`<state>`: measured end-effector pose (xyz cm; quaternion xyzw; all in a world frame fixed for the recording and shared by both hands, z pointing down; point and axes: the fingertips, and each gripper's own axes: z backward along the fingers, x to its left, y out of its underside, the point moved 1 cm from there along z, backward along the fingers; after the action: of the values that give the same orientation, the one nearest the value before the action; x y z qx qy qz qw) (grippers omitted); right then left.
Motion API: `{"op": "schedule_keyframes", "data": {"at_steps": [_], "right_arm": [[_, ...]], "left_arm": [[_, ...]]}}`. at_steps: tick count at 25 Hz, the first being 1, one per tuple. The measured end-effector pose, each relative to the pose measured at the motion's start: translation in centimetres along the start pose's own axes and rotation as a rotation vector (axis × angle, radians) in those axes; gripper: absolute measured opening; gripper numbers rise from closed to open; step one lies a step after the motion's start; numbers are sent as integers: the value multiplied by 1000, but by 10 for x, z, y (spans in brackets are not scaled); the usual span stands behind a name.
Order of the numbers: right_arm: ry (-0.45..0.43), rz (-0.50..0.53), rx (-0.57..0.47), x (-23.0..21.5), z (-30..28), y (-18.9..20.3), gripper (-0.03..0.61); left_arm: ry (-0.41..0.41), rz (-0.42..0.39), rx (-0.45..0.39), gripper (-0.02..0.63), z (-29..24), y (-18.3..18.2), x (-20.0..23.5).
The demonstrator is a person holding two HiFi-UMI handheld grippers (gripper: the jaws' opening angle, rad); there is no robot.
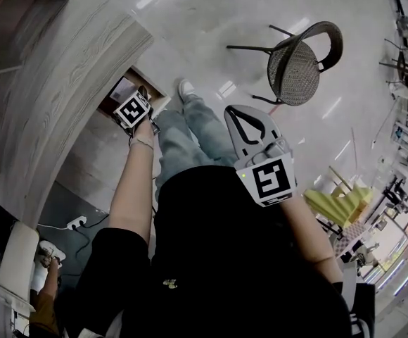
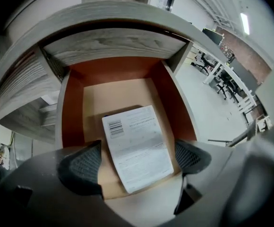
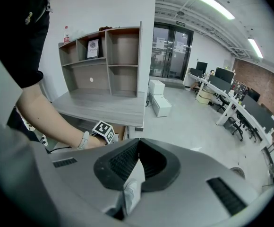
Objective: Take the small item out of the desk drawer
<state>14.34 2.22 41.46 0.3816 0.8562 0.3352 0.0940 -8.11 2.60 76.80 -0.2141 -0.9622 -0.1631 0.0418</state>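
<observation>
The desk drawer (image 2: 72, 108) stands pulled out, with red-brown walls and a tan floor. Flat on that floor lies a white printed sheet (image 2: 137, 141) with a barcode at its top left corner. My left gripper (image 2: 136, 162) points steeply down over it, open, its dark pads (image 2: 80, 167) on either side of the sheet's near end without touching it. In the head view its marker cube (image 1: 132, 110) sits over the drawer (image 1: 123, 90). My right gripper (image 1: 233, 113) (image 3: 137, 143) hangs apart at the right, fingertips touching. A crumpled white scrap (image 3: 131, 188) shows between its jaws near their base.
The grey wood desk top (image 1: 56, 97) overhangs the drawer. A black mesh chair (image 1: 299, 62) stands on the pale floor behind. The person's legs and a white shoe (image 1: 185, 89) are beside the drawer. A shelf unit (image 3: 104, 60) rises on the desk. A power strip (image 1: 76, 223) lies below.
</observation>
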Motion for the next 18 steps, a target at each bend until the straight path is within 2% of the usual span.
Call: {"op": "schedule_keyframes", "data": {"at_steps": [11, 18], "right_arm": [[-5, -18, 18, -2, -4, 12, -4], [-8, -15, 30, -3, 1, 15, -5]], "left_arm": [[-55, 16, -6, 471, -31, 3, 6], [-64, 25, -14, 471, -31, 4, 5]]}}
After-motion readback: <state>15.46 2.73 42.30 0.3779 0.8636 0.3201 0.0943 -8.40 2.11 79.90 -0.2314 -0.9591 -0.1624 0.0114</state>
